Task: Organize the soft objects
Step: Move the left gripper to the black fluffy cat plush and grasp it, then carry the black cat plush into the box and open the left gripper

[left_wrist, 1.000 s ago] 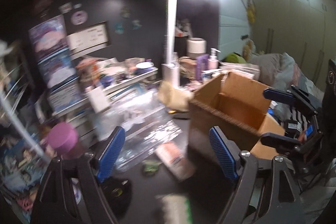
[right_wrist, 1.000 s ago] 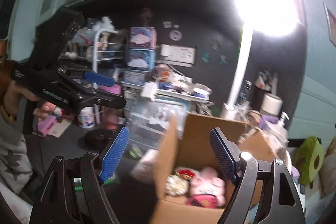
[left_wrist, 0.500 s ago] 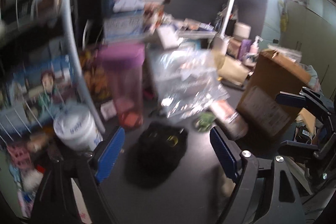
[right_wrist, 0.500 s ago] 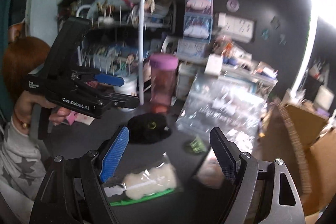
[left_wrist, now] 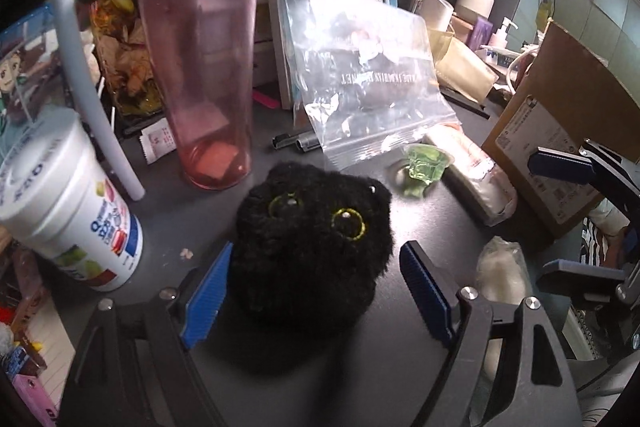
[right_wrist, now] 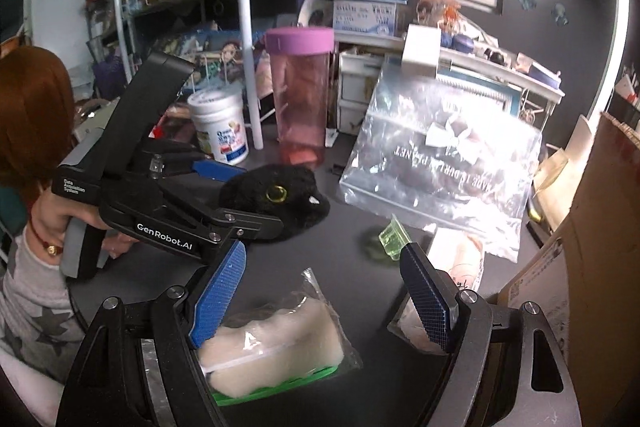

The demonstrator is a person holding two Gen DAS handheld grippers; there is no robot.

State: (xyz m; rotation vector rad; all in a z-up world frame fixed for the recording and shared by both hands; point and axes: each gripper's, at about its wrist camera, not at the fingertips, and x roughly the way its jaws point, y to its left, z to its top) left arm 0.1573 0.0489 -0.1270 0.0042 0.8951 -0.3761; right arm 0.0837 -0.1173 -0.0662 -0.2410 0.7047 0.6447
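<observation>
The left gripper (left_wrist: 314,297) has its fingers spread on either side of the black plush cat (left_wrist: 312,247), which lies on the dark surface (left_wrist: 432,223); whether the near pad brushes the fur is hard to tell. The right gripper (right_wrist: 320,291), fingers also spread and empty, hangs over a bagged white soft toy (right_wrist: 276,343) near the surface's front edge. Open surface lies between cat and bag. Beyond, a green cup (left_wrist: 426,163), a wrapped pack (left_wrist: 476,171) and a clear plastic bag (left_wrist: 372,83) crowd the middle. The pink tumbler (left_wrist: 208,67) and white tub (left_wrist: 60,203) stand left; the cardboard box (left_wrist: 560,131) walls the right.
</observation>
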